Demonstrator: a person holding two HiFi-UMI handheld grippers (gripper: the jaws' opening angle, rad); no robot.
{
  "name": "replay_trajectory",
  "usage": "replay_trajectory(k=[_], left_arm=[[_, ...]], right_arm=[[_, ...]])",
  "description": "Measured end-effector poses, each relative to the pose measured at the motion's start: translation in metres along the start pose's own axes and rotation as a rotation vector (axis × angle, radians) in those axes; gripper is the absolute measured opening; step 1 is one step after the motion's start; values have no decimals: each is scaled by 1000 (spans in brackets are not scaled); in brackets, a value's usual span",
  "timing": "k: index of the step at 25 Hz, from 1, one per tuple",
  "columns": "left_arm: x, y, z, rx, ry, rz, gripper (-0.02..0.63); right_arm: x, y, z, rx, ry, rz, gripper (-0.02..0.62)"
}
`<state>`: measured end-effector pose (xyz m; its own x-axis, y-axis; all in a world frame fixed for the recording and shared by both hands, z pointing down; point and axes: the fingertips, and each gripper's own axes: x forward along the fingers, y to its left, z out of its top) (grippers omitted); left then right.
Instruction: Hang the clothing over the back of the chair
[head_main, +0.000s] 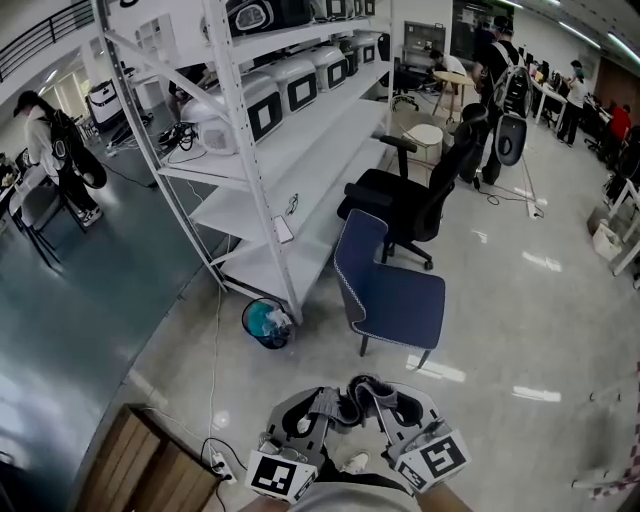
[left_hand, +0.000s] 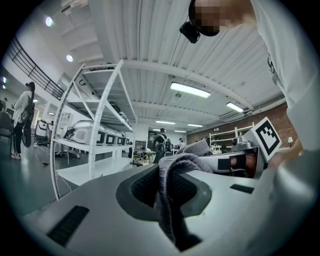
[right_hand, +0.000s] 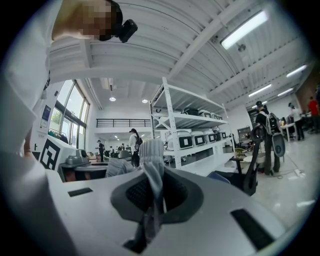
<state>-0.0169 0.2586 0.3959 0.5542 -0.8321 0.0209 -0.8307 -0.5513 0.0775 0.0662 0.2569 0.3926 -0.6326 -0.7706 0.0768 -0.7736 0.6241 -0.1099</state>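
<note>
A grey knitted garment (head_main: 356, 396) hangs bunched between my two grippers at the bottom of the head view, close to my body. My left gripper (head_main: 330, 406) is shut on one end of it; in the left gripper view the cloth (left_hand: 175, 172) folds out of the closed jaws of that gripper (left_hand: 172, 192). My right gripper (head_main: 383, 402) is shut on the other end, and the fabric (right_hand: 152, 162) stands up from its jaws (right_hand: 151, 197). The blue chair (head_main: 393, 288) stands a step ahead of me, its back (head_main: 357, 255) towards the shelving.
A tall white shelving rack (head_main: 290, 140) with appliances runs along the left. A black office chair (head_main: 412, 200) stands behind the blue one. A blue wastebasket (head_main: 267, 323) sits at the rack's foot. A wooden box (head_main: 140, 468) and power strip (head_main: 221, 462) lie at lower left. People stand far off.
</note>
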Motion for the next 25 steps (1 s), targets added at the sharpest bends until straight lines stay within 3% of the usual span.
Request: replay_trajectory(k=[8, 25], left_arm=[[24, 7, -2, 2, -5, -55, 32], [88, 77, 6, -9, 1, -102, 32]], right_arm=[[10, -15, -3, 6, -1, -39, 18], [90, -45, 7, 16, 17, -70, 18]])
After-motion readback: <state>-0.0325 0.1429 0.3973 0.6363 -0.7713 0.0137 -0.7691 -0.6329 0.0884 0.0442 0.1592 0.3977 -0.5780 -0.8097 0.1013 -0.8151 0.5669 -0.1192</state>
